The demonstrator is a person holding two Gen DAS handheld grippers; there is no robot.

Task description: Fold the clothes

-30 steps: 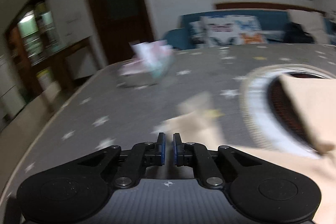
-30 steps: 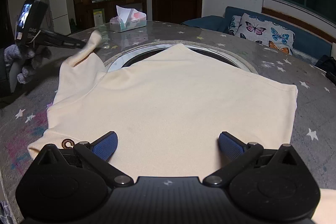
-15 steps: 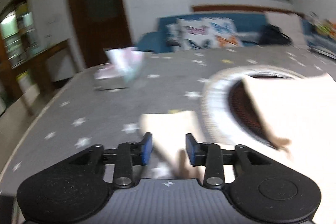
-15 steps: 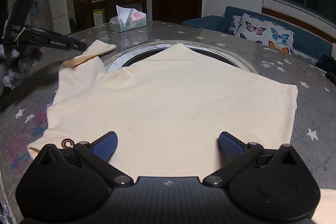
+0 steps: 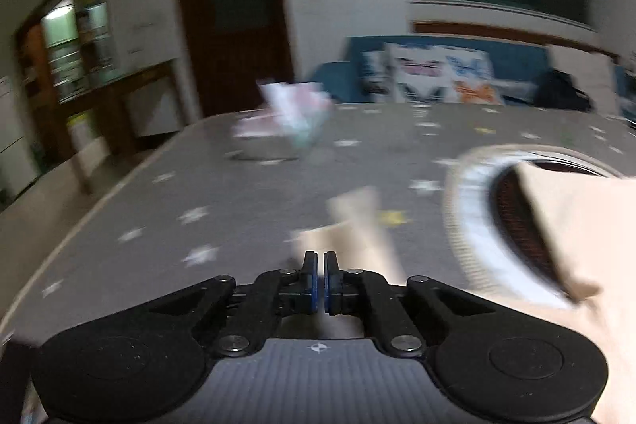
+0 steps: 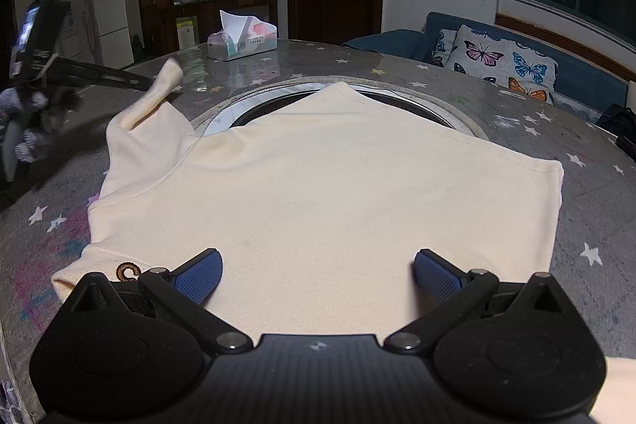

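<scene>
A cream shirt (image 6: 338, 185) lies spread flat on the grey star-patterned table (image 6: 588, 209). Its left sleeve (image 6: 147, 102) is lifted off the table. My left gripper (image 6: 149, 85) comes in from the left, its jaws closing to shut on that sleeve near its end. In the blurred left wrist view the left gripper (image 5: 320, 257) has its pads together, with the sleeve (image 5: 357, 221) just ahead and the shirt body (image 5: 576, 217) to the right. My right gripper (image 6: 318, 265) stands open over the shirt's near part, with nothing pinched.
A tissue box (image 6: 242, 40) stands at the far side of the table. A round rimmed inset (image 6: 457, 114) lies partly under the shirt. A gloved hand (image 6: 24, 122) holds the left gripper. A blue sofa with butterfly cushions (image 6: 505, 62) is beyond the table.
Half a second ago the left gripper was open and the sleeve lay on the table. Now it is shut and the sleeve is raised again. The right gripper has not moved.
</scene>
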